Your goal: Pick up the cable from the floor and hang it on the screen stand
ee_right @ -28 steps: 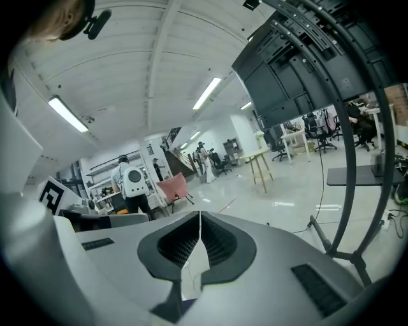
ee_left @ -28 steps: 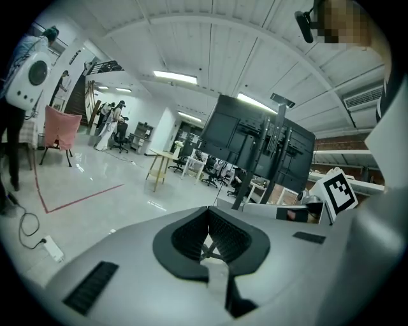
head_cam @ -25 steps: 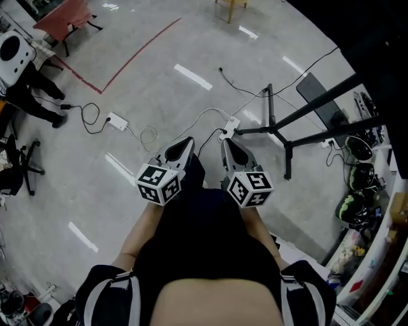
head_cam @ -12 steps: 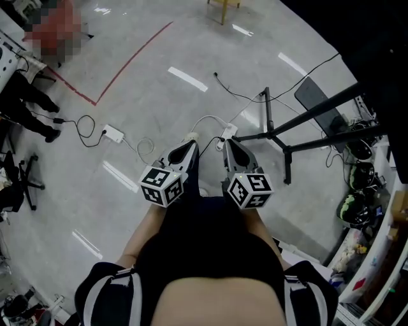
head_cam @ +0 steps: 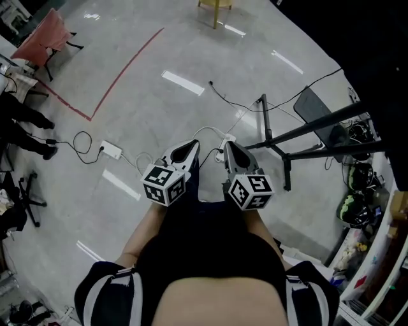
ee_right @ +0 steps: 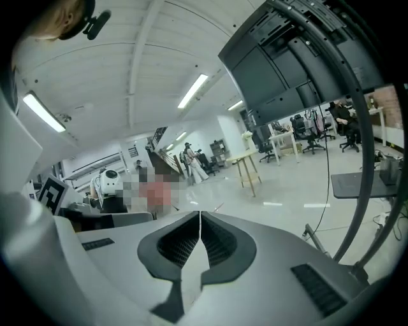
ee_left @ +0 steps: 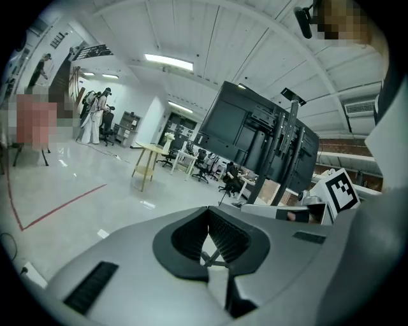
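Observation:
In the head view a white cable (head_cam: 205, 130) loops over the grey floor from a white power strip (head_cam: 111, 150) to a small white box just ahead of my grippers. A thin black cable (head_cam: 224, 98) runs to the black screen stand (head_cam: 274, 135), whose legs spread at the right. My left gripper (head_cam: 189, 147) and right gripper (head_cam: 227, 146) are held side by side above the floor, pointing at the white cable, both shut and empty. The left gripper view shows its jaws (ee_left: 208, 211) meeting, with the dark screen (ee_left: 248, 137) ahead. In the right gripper view the jaws (ee_right: 200, 214) are shut below the screen (ee_right: 287, 57).
A red tape line (head_cam: 127, 63) crosses the floor at the upper left, near a red chair (head_cam: 48, 32). A wooden stool (head_cam: 213, 5) stands at the far top. An office chair (head_cam: 22, 191) and a person's legs (head_cam: 25, 114) are at the left; helmets (head_cam: 350, 207) lie at the right.
Both grippers have moved forward with the person. The white cable, the power strip and the stand's legs now lie nearer the gripper tips. Both jaws stay shut.

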`<action>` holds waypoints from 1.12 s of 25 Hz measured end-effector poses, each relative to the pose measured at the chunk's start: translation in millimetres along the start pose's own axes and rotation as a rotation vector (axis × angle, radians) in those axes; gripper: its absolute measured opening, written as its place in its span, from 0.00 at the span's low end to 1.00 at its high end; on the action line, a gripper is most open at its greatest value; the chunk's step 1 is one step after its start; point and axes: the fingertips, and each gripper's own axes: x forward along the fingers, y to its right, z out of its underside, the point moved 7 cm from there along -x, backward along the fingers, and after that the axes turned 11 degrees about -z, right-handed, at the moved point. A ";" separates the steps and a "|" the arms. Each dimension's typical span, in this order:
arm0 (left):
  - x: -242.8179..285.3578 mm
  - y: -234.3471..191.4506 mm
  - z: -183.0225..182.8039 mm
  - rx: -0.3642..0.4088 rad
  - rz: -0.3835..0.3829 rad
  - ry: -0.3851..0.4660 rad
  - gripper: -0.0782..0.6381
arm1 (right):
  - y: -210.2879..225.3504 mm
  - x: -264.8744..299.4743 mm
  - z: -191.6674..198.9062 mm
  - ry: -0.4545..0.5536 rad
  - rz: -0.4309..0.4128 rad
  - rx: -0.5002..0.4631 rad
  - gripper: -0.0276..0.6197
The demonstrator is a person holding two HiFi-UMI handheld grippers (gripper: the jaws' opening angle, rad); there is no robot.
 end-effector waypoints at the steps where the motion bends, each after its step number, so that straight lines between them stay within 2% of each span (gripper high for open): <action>1: 6.5 -5.6 -2.9 0.005 0.004 -0.002 0.12 | 2.5 8.4 -4.4 -0.001 0.002 0.003 0.08; 8: 51.4 -43.2 -33.8 0.008 0.000 -0.013 0.12 | 20.9 68.7 -31.6 -0.023 0.008 0.013 0.08; 14: 88.1 -72.2 -63.2 -0.023 0.005 -0.014 0.12 | 37.0 112.0 -57.6 -0.008 0.016 0.020 0.08; 23: 153.7 -112.9 -101.2 0.035 0.037 -0.025 0.12 | 77.4 170.9 -98.7 0.042 0.069 0.042 0.08; 28: 180.0 -130.0 -115.1 0.057 0.057 -0.028 0.12 | 90.7 197.1 -107.4 0.053 0.084 0.050 0.08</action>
